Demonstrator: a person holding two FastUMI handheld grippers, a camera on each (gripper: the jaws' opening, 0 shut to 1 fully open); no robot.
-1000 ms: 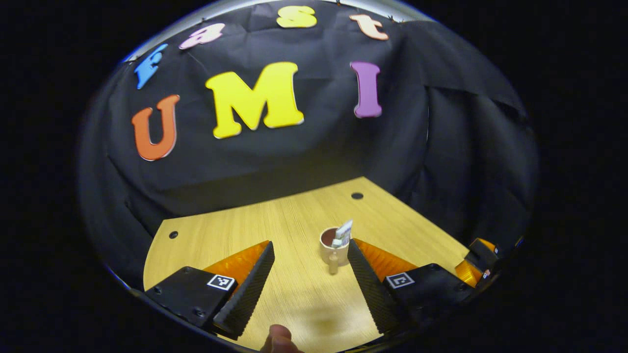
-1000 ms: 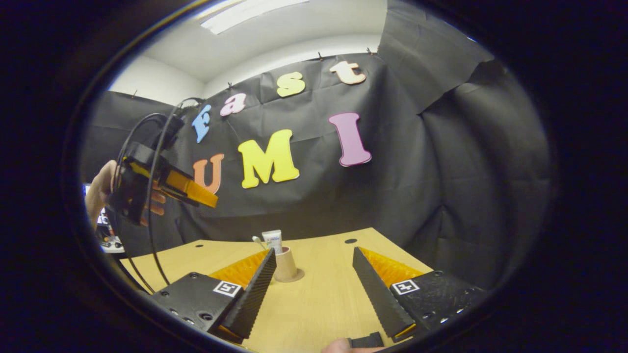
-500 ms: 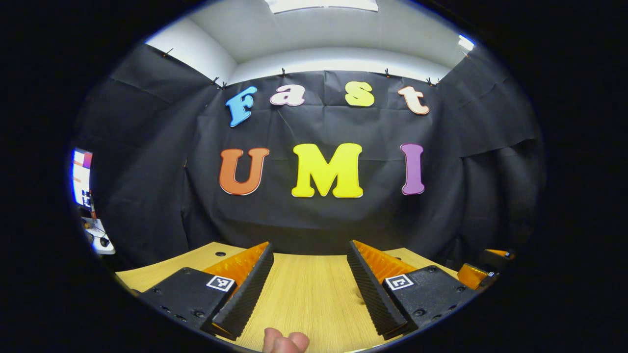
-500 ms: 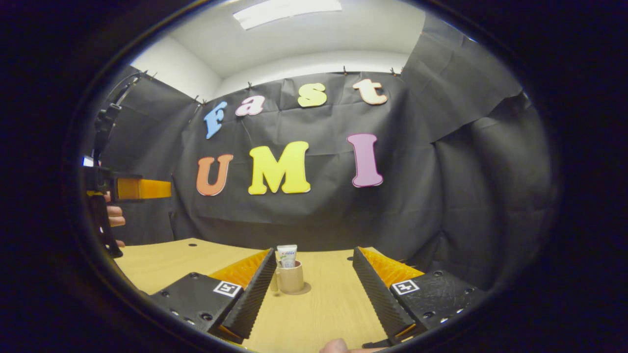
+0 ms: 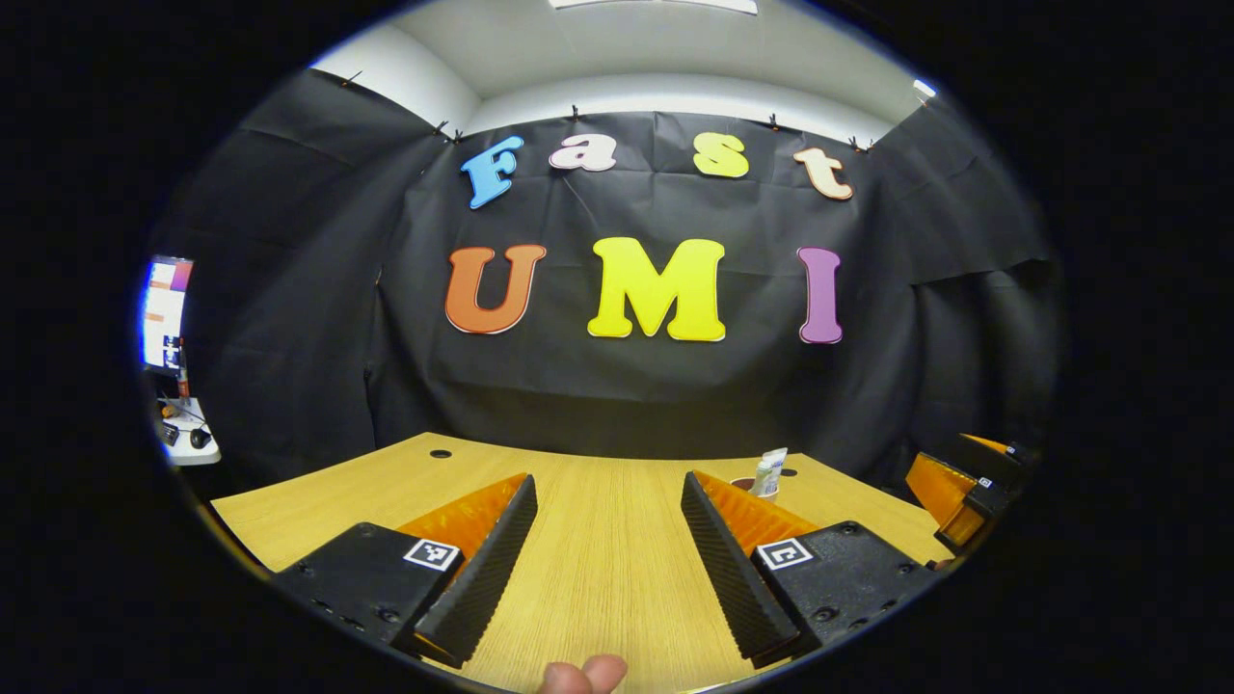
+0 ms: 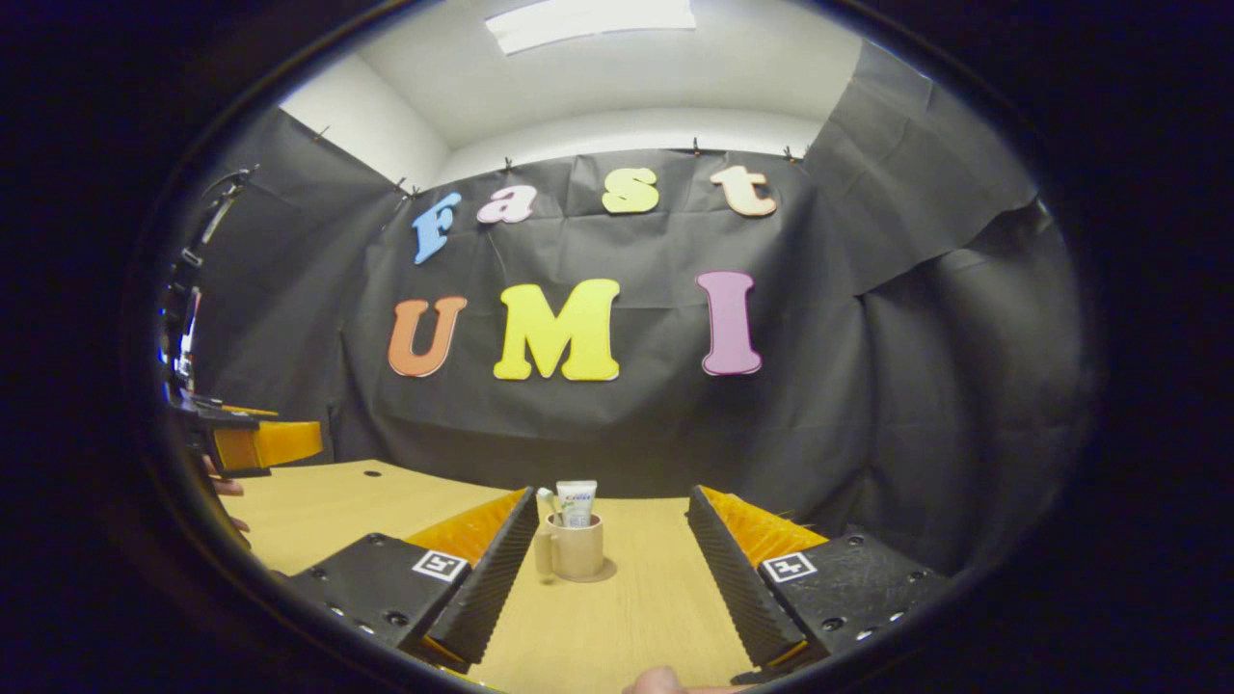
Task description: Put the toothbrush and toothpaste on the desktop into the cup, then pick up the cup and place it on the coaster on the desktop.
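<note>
1. Left gripper view: the left gripper [image 5: 607,540] sits at the bottom of the frame, released, jaws spread wide with bare wooden desktop [image 5: 598,520] between them and nothing held. A fingertip [image 5: 583,675] shows at the bottom centre edge.
2. Right gripper view: the right gripper [image 6: 607,554] is likewise released and empty at the bottom of the frame, with a strip of open desktop [image 6: 627,617] running forward between its fingers.
3. Right gripper view, just beyond the fingertips and nearer the left finger: the cup [image 6: 576,557] stands upright on a round coaster [image 6: 603,575], its handle to the left. The toothpaste [image 6: 576,503] and the toothbrush [image 6: 548,501] stick up out of it.
4. Left gripper view: the cup's rim [image 5: 744,484] and the toothpaste [image 5: 768,472] peek over the right finger, right of centre.
5. Left gripper view, right edge: the other gripper [image 5: 964,482] hangs over the desk's right edge. Right gripper view, left edge: the left gripper [image 6: 255,443] is held in a hand [image 6: 224,487] over the desk's left side.
6. Farther off, the desktop's curved far edge meets the black cloth wall [image 6: 868,386]; cable holes [image 5: 441,453] sit near that edge.
</note>
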